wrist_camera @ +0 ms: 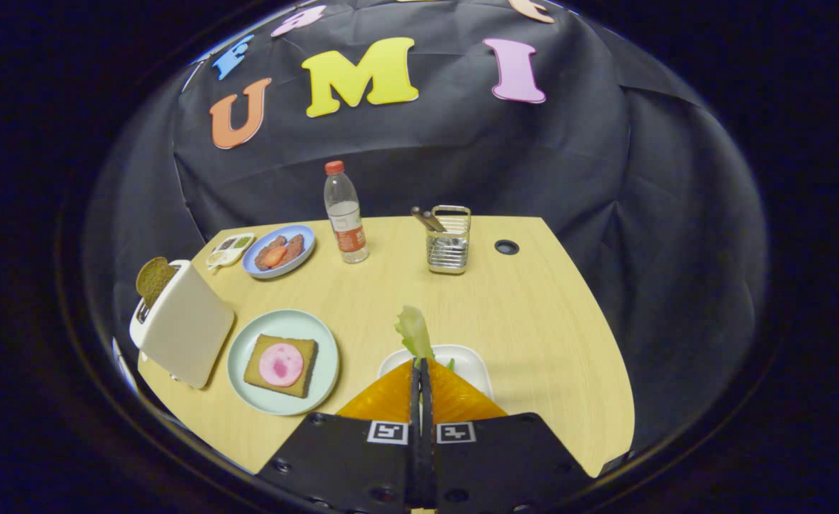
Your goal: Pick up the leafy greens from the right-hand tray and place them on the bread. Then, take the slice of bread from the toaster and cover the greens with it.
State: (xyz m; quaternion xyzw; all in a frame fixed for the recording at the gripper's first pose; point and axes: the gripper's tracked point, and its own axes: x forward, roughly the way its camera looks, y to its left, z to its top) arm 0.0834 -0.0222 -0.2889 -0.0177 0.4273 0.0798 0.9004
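My gripper (420, 363) has its orange fingers pressed together on a pale green leaf of greens (413, 330), which sticks up from the fingertips. It hangs over the white tray (470, 359) on the right of the table. To the left lies a pale green plate (248, 378) with a brown bread slice (256, 365) topped by a pink round of meat (281, 364). Further left stands a white toaster (182, 333) with a brown bread slice (153, 278) poking out of its slot.
At the back of the yellow table (533, 321) stand a water bottle (345, 214), a metal mesh holder (449, 243) with utensils, a blue plate (305, 246) of food and a small white dish (229, 250). A round hole (506, 247) sits at the far right.
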